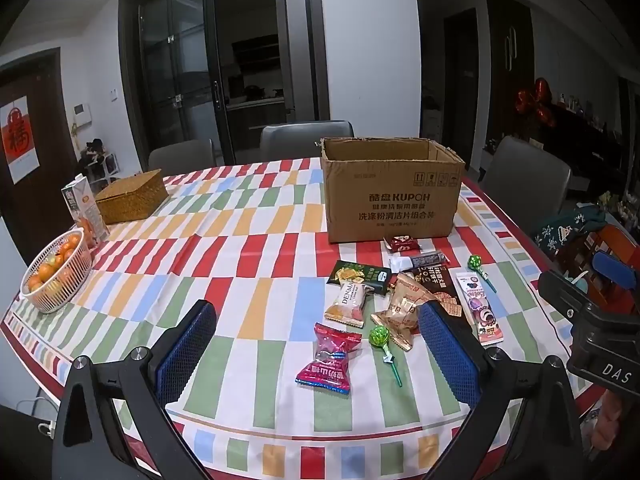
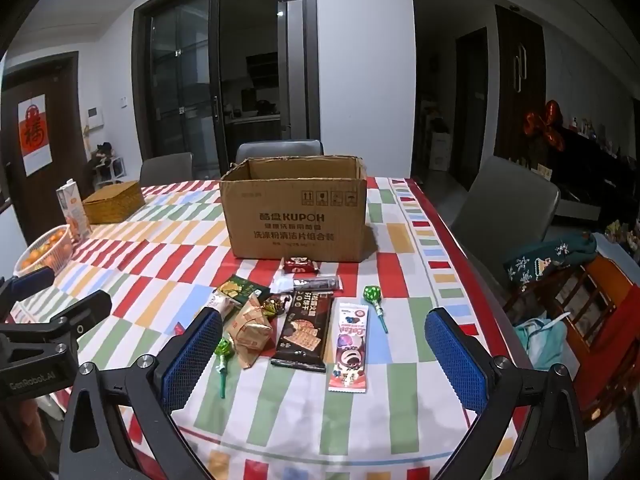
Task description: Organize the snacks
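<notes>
both grippers hang above the near edge of the table with their jaws wide apart and nothing between the pads. in the left wrist view the left gripper frames the red candy packet, which lies low in the centre of the frame, right between the two fingers. its long axis runs from the upper part to the lower part of the frame, a little tilted, so it points roughly along the fingers. the green lollipop lies just beside it, with its stick pointing to the lower right.

in the right wrist view the right gripper frames the dark biscuit pack and the pink wafer pack. both are long from top to bottom of the frame.

the cardboard box stands open behind the snacks, in the middle of the frame. i judge the left gripper is nearer to the red packet.
</notes>
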`<control>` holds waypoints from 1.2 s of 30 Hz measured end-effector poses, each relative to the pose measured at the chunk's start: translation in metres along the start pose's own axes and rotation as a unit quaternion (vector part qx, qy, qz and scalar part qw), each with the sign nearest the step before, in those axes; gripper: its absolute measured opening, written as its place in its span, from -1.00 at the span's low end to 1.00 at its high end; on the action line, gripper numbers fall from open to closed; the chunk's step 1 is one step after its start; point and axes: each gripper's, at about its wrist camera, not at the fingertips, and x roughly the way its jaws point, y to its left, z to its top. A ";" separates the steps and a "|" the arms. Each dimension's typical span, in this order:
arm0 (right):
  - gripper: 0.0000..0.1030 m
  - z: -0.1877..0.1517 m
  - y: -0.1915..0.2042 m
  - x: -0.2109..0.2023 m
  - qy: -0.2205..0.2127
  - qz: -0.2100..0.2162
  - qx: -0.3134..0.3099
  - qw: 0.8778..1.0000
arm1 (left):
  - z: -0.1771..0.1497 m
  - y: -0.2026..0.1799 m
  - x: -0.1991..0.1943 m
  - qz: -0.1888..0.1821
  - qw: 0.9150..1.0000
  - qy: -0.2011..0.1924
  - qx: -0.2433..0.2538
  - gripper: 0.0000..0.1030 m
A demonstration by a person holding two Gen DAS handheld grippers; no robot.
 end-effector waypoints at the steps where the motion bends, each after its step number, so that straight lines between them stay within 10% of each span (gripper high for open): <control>1: 0.99 0.000 0.000 0.000 0.000 0.000 0.000 1.000 | 0.000 0.000 0.000 0.000 1.000 0.000 0.000 1.00; 36: 0.99 0.000 0.011 0.008 0.009 0.010 -0.009 1.000 | -0.016 0.005 0.010 -0.002 1.000 0.010 -0.002 1.00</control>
